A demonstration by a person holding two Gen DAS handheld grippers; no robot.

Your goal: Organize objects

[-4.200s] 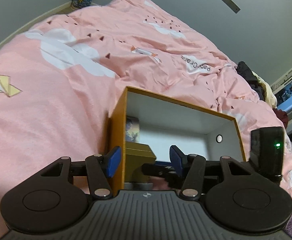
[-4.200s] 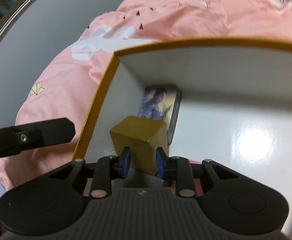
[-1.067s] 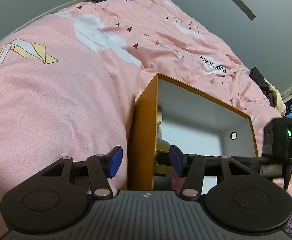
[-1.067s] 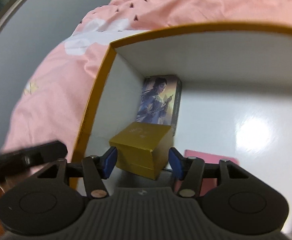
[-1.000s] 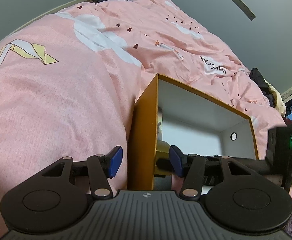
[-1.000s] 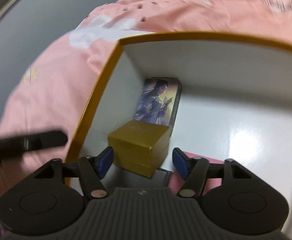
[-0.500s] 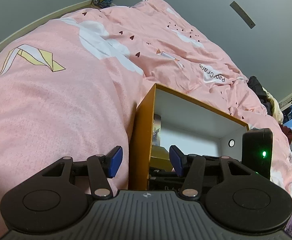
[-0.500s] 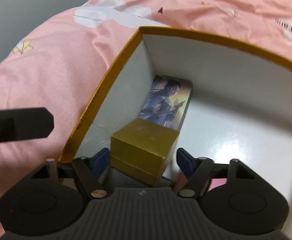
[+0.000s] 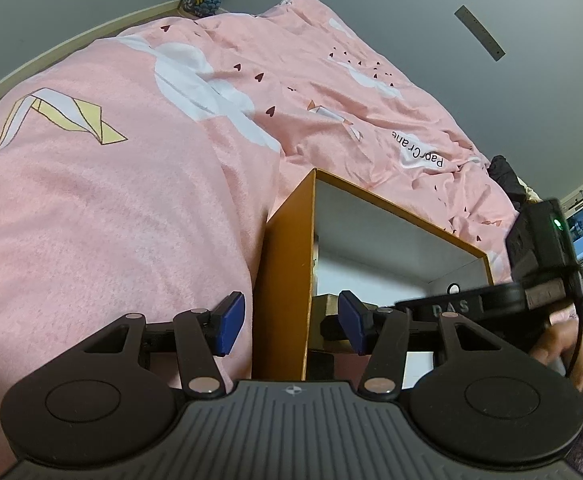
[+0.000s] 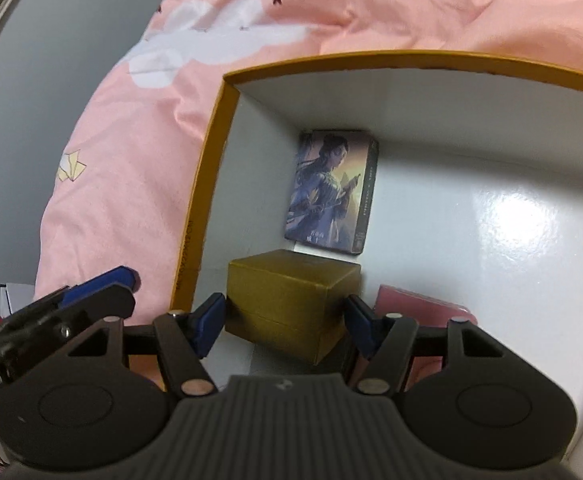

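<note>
What moved: the right gripper held the little gold box tight a few seconds ago. Now it has let go and pulled back a bit.

Right gripper: its blue fingers are spread wide, one on each side of the gold box. I can't tell if the left one just touches it. It holds nothing.

Left gripper: the left gripper is open too. One finger is outside the orange wall of the big box, the other is inside. They are not squeezing the wall.

Gold box: it sits on the white floor of the big box, close to the left wall.

Pink thing: a flat pink thing lies just to the right of the gold box.

Card box: a card box with a picture on it lies farther back, in the far corner.

Blanket: the big box rests on a pink blanket.

What it means: I think the gold box is put away now. The hand can go for something else.
</note>
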